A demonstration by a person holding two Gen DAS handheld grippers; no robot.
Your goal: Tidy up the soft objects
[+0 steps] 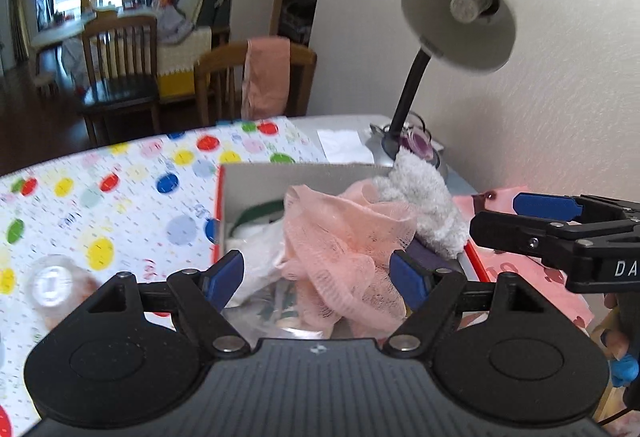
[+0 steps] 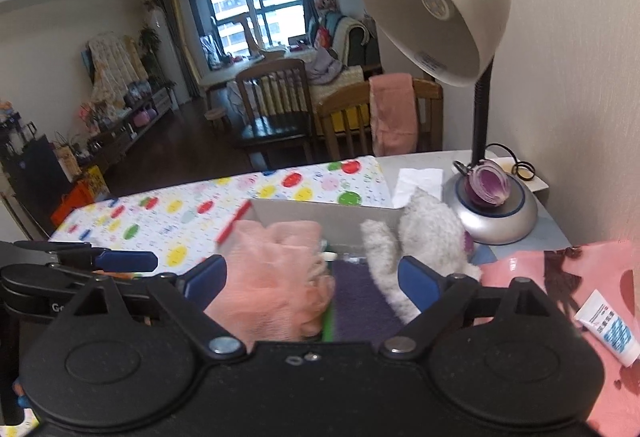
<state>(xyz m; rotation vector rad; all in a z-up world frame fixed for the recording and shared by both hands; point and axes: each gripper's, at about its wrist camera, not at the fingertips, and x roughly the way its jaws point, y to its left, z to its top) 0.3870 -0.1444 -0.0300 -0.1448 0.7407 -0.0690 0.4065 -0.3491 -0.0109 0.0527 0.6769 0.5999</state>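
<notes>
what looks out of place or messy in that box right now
The grey plush toy isn't fully inside the box; it slumps over the far right corner toward the lamp base. The pink mesh sponge is heaped loosely above the rim.

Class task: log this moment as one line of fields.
left gripper: open, empty | right gripper: open, empty | pink mesh pouf, grey plush toy: in box

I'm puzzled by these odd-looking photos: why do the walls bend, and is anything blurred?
Both views are fisheye, so straight edges bow and the corners go dark. In the left wrist view the lamp shade is smeared and the clear bottle is soft. In the right wrist view the pink mesh looks blurred; the window glares, though the lamp is unlit.
</notes>
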